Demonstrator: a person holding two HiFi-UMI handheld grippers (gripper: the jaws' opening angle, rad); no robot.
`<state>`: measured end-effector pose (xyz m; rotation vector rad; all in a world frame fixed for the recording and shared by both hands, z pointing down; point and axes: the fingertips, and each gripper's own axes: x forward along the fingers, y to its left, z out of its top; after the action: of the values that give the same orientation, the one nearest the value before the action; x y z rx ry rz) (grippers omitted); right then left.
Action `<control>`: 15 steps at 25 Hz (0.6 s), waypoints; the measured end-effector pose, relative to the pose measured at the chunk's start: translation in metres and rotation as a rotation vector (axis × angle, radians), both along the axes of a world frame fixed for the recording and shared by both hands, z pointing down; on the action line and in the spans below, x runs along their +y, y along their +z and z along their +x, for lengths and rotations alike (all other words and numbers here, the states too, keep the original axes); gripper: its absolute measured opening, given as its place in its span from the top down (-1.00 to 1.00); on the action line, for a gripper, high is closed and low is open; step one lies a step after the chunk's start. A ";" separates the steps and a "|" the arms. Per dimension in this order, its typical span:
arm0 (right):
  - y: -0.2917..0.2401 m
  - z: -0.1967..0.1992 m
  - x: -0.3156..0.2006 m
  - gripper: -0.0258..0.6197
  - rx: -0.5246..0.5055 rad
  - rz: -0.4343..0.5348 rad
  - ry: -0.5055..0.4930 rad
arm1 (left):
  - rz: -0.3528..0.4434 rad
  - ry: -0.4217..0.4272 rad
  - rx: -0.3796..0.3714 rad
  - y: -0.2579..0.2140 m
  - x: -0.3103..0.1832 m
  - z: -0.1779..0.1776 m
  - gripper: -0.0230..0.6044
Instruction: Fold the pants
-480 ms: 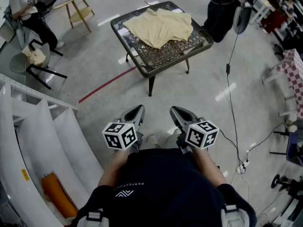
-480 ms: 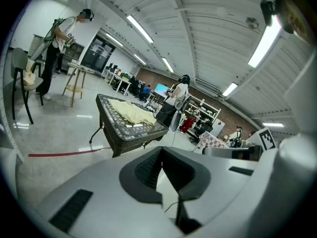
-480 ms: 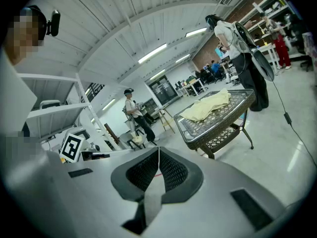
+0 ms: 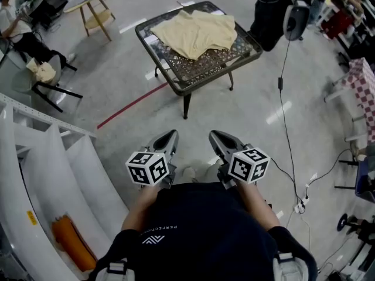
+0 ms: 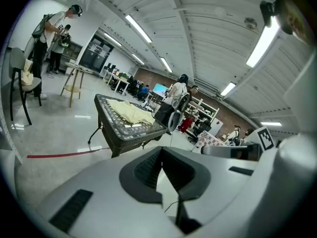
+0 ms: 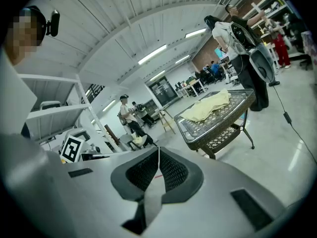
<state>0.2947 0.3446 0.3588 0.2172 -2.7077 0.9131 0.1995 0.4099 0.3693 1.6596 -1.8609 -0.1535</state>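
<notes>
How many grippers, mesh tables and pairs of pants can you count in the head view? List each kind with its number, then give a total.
grippers: 2 (left gripper, right gripper)
mesh table: 1
pants: 1
Total: 4

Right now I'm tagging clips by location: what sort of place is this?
Likely a large workshop or lab: a mesh table holding beige pants on a bare polished floor, white shelving, and cables trailing across it.

Wooden stool [image 4: 92, 6], chair [image 4: 26, 81], perhaps orange cloth [image 4: 70, 239]
</notes>
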 end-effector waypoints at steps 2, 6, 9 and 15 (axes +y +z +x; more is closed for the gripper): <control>-0.002 -0.002 0.002 0.80 -0.018 -0.011 -0.004 | 0.002 0.018 -0.015 -0.001 0.001 0.000 0.92; -0.005 -0.010 0.007 0.80 -0.027 0.001 -0.030 | 0.011 0.080 -0.059 -0.006 0.006 0.004 0.92; -0.005 -0.016 0.014 0.80 -0.028 0.005 -0.042 | 0.024 0.079 -0.043 -0.005 0.014 0.001 0.92; 0.001 -0.022 0.020 0.80 -0.021 0.005 -0.057 | 0.029 0.046 -0.046 -0.002 0.021 -0.012 0.92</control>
<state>0.2731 0.3651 0.3596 0.1308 -2.7205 0.8975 0.1874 0.4305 0.3668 1.7376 -1.8612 -0.1244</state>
